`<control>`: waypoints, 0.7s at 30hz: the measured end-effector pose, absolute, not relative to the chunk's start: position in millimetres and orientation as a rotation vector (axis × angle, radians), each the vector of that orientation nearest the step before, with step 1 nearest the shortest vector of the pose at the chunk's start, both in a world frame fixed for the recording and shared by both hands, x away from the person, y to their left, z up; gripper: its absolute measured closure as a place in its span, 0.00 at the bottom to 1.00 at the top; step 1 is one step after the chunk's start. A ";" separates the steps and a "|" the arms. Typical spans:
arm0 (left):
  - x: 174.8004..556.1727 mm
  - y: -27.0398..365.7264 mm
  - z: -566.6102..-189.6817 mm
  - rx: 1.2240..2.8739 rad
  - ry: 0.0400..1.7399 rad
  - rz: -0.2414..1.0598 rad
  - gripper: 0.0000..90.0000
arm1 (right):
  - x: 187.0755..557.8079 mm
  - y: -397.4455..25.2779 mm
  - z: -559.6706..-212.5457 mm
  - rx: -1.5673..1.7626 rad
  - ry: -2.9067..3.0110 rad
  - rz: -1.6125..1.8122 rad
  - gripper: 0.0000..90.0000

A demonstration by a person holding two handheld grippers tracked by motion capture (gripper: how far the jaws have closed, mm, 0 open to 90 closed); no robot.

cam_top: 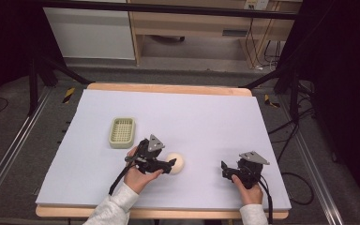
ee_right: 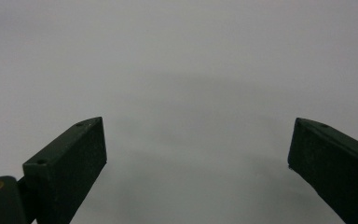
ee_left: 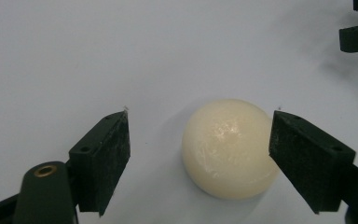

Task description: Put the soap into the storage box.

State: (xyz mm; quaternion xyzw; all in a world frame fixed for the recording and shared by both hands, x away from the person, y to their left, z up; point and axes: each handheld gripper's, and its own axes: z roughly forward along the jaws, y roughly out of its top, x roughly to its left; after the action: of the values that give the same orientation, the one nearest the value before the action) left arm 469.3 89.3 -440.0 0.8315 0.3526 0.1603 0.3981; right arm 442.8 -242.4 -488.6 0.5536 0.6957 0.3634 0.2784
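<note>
surface: pale lilac-grey foam-looking mat [cam_top: 206, 117] over a wooden table top, matte and flat, dark floor and stands all around, a wooden bench at the far side.

thing in hand: cream-white soap bar [ee_left: 230, 148], a rounded dome, sitting on the mat near the middle-left, towards the near edge. in the high view it's the pale blob [cam_top: 175, 162] right at the tips of the left gripper.

how it'll handle, my guess: looks light, stiff, and smooth with a faint waxy sheen on top, so probably a bit slippery. the curved sides mean the pads could ride up and squirt it out if you pinch too high. doesn't look fragile, though hard pads could dent or scuff it.

where i'd grab: low on the widest part, pads square on opposite sides, soap centred between them. right now it sits closer to the right-hand pad than the other in the left gripper view, so i'd shift over first.

left gripper [ee_left: 199, 140]: jaws wide apart, straddling the soap, right pad just about at its edge (can't tell if touching), the other well apart. pads look flat, black and slightly grainy.

right gripper [ee_right: 196, 149]: jaws spread too, nothing between them but bare mat. it rests at the near right [cam_top: 226, 168], well apart from the soap.

further out: pale green soap dish [cam_top: 122, 131], rectangular plastic with a slotted grid floor, to the far left of the soap, near but not touching. likely where the bar goes.
</note>
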 end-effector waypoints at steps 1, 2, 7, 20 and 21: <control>469.3 88.3 -440.5 2.111 0.890 0.406 0.22 | 442.8 -242.4 -488.6 1.486 1.867 0.976 0.05; 469.2 87.0 -441.1 2.113 0.890 0.405 0.22 | 442.7 -242.5 -488.6 1.485 1.867 0.976 0.05; 469.5 83.0 -442.1 2.116 0.890 0.396 0.22 | 442.7 -242.3 -488.6 1.485 1.867 0.975 0.05; 469.1 72.8 -446.6 2.142 0.879 0.381 0.21 | 442.8 -242.5 -488.6 1.482 1.870 0.975 0.05; 469.1 72.1 -446.9 2.145 0.879 0.381 0.21 | 442.7 -242.4 -488.6 1.483 1.870 0.975 0.05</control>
State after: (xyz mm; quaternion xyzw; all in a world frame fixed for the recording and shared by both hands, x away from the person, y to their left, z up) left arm 469.1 72.1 -446.9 0.8423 0.3453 0.1496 0.3858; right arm 442.7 -242.4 -488.6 0.5526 0.6967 0.3633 0.2779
